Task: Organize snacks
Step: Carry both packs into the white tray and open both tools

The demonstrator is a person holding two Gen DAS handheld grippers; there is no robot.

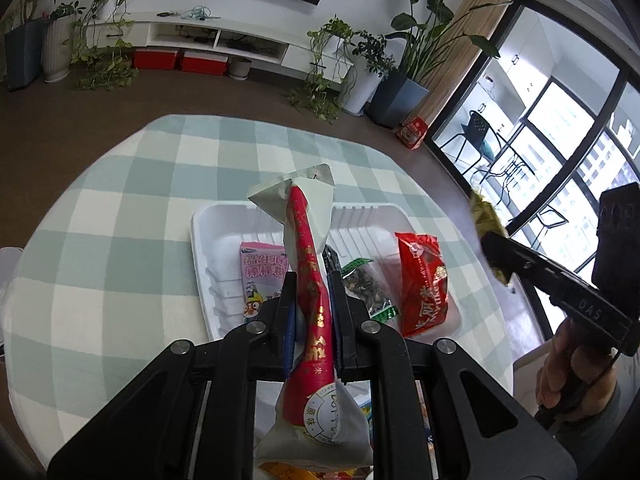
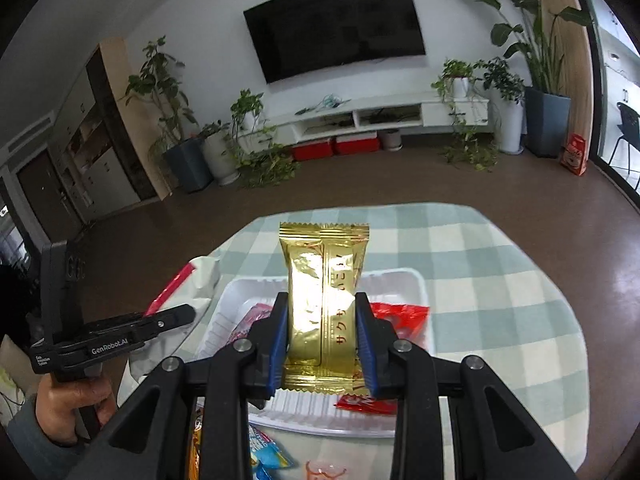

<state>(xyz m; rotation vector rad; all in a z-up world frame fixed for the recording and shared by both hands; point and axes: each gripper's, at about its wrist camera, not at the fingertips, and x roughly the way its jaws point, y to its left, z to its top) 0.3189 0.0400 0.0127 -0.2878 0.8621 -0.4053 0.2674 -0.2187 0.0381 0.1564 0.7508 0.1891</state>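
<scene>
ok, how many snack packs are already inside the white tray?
3. A pink packet at the tray's left, a clear green-edged pack of dark bits in the middle, a red packet at the right. The held packs and fingers may hide more.

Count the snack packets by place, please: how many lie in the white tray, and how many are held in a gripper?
In the white tray: 3 (pink packet, clear seed packet, red packet)
Held in a gripper: 2 (red-and-white packet, gold packet)
Total: 5

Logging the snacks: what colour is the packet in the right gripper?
Shiny gold packet, clearest in the right wrist view.
</scene>
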